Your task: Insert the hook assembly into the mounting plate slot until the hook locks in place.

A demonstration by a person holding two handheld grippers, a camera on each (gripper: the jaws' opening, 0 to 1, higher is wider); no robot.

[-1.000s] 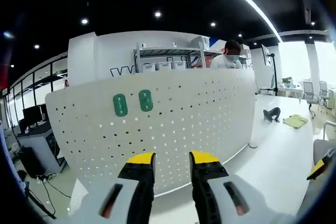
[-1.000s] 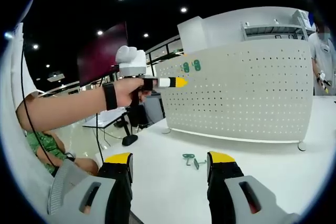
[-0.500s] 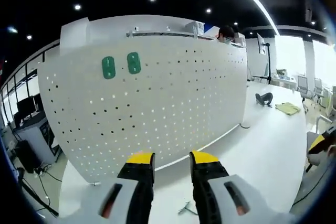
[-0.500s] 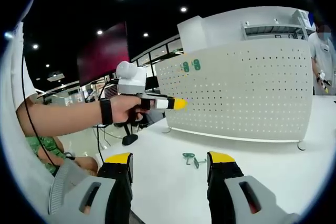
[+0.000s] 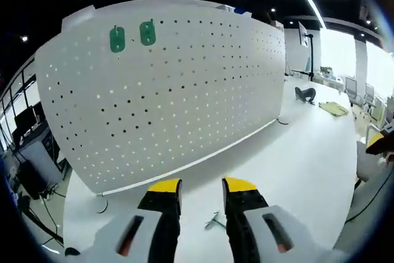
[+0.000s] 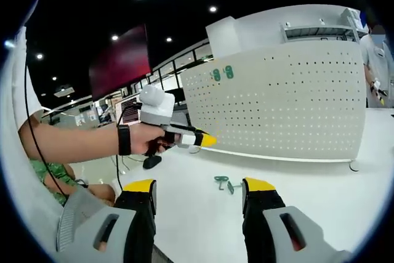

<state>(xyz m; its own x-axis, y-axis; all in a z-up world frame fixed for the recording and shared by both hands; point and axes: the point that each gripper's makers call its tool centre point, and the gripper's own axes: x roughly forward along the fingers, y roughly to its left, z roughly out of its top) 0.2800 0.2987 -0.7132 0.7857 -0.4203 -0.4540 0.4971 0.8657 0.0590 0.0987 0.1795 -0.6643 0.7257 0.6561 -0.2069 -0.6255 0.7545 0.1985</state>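
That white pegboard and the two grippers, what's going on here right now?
A person holds a gripper in each hand over a white table. The left gripper is angled down toward the green hooks lying on the table in front of the upright pegboard. The right gripper hangs open and empty nearer the table edge. Two green plates sit near the pegboard's top corner. Nothing is gripped yet, and no hook is inserted.

Too small and blurred to make out: shape of the green hook point(image 6: 222, 183) on the table, and of the two green plates point(image 5: 132, 36) on the pegboard point(image 5: 184, 84). Half hidden behind the left gripper point(image 5: 201, 188): a small metal piece point(image 5: 213, 221).
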